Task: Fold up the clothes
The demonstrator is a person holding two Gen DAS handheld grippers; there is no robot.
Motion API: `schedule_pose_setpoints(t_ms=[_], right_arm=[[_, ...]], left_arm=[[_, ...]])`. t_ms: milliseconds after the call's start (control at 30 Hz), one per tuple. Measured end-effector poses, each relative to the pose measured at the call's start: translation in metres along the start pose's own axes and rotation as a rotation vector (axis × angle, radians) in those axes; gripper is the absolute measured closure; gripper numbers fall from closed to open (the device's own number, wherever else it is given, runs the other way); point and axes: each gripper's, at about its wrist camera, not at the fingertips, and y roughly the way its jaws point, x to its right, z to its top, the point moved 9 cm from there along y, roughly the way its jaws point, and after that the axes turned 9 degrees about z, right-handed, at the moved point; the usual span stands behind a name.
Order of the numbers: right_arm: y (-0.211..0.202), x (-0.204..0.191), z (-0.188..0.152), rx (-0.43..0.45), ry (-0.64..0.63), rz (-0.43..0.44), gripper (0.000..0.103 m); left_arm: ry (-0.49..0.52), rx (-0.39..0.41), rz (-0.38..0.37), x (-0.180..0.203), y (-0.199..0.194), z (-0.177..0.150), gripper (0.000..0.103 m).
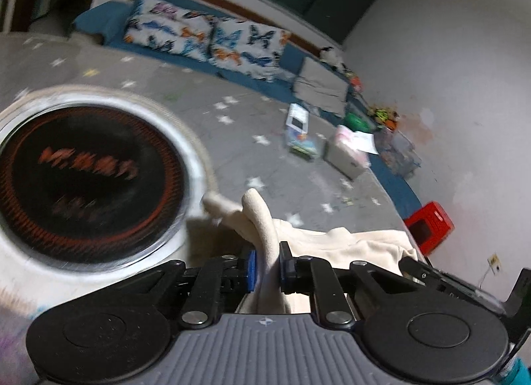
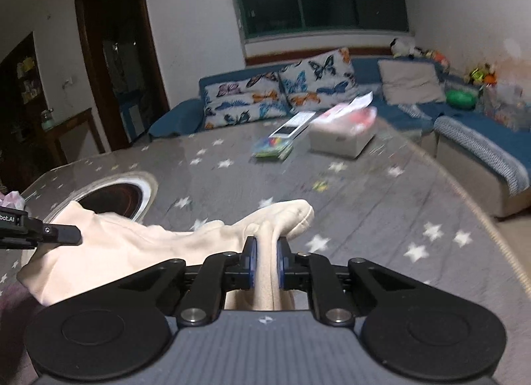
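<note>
A cream garment [image 2: 109, 252] is stretched between both grippers above a grey star-patterned tablecloth [image 2: 365, 205]. My right gripper [image 2: 266, 263] is shut on a bunched end of it, and a fold pokes out past the pads. My left gripper [image 1: 267, 267] is shut on another bunched edge of the same cream garment [image 1: 358, 245]. The left gripper's finger [image 2: 63, 234] shows at the left edge of the right wrist view, at the garment's far corner.
A round black burner with a silver rim [image 1: 83, 182] is set in the table near the garment. A white box [image 2: 341, 136], a booklet [image 2: 272, 149] and a remote-like item [image 2: 292, 126] lie farther back. A blue sofa [image 2: 464, 126] with butterfly cushions [image 2: 278, 92] surrounds the table. A red crate [image 1: 429, 225] sits beyond the edge.
</note>
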Motion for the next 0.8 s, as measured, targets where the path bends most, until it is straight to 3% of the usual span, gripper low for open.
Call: schedule_pose_setpoints(t_ms=[433,800], right_arm=[[-0.037,0.072,0.044,0.083,-0.034,-0.206,0.092],[-0.031,0.123,0.040,0.066,0.012,-0.294,0.092]], left_arm=[[0.128,-0.004,-0.110,0.104,0.054,0.020,0.089],[0.224,-0.038,-0.093,0.145,0.088,0.012,0.089]])
